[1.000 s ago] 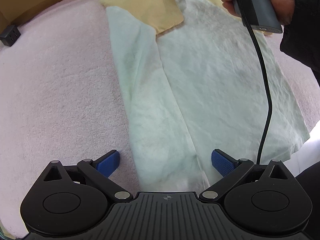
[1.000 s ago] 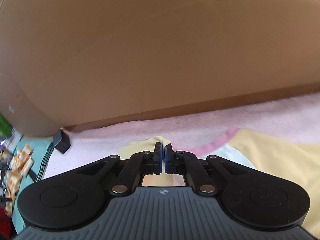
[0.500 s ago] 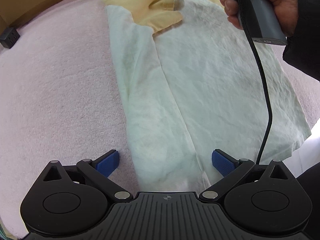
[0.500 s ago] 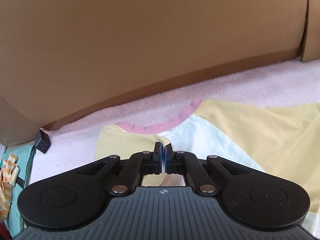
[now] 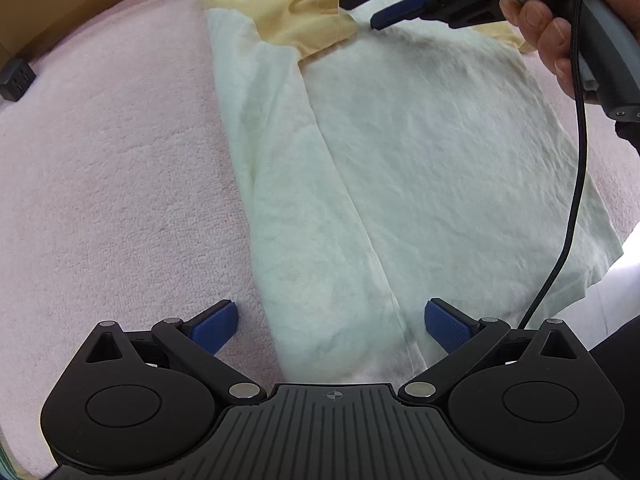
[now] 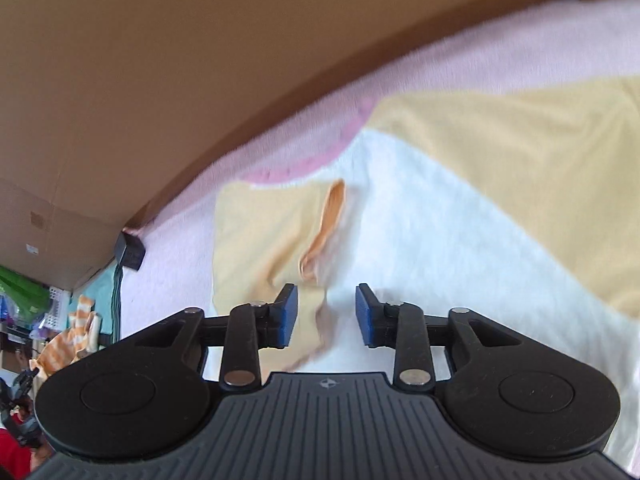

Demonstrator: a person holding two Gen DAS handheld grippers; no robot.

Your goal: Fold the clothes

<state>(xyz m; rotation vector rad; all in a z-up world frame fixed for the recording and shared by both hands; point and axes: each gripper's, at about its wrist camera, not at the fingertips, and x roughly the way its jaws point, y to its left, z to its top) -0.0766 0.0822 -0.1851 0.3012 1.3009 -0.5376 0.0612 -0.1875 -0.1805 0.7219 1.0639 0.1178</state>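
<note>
Pale white-green cotton, a shirt with yellow sleeves, lay flat on a pink fleecy blanket, its left side already folded in over the body. The yellow sleeve lay turned across the upper chest with a raised wrinkle. The right claw, held in a person's hand, hung just over that sleeve's edge, its jaws opening, cloth beneath them but nothing gripped. The left claw stood wide open over the shirt's hem, empty, straddling the folded edge. A brown cardboard wall stood behind the blanket.
</note>
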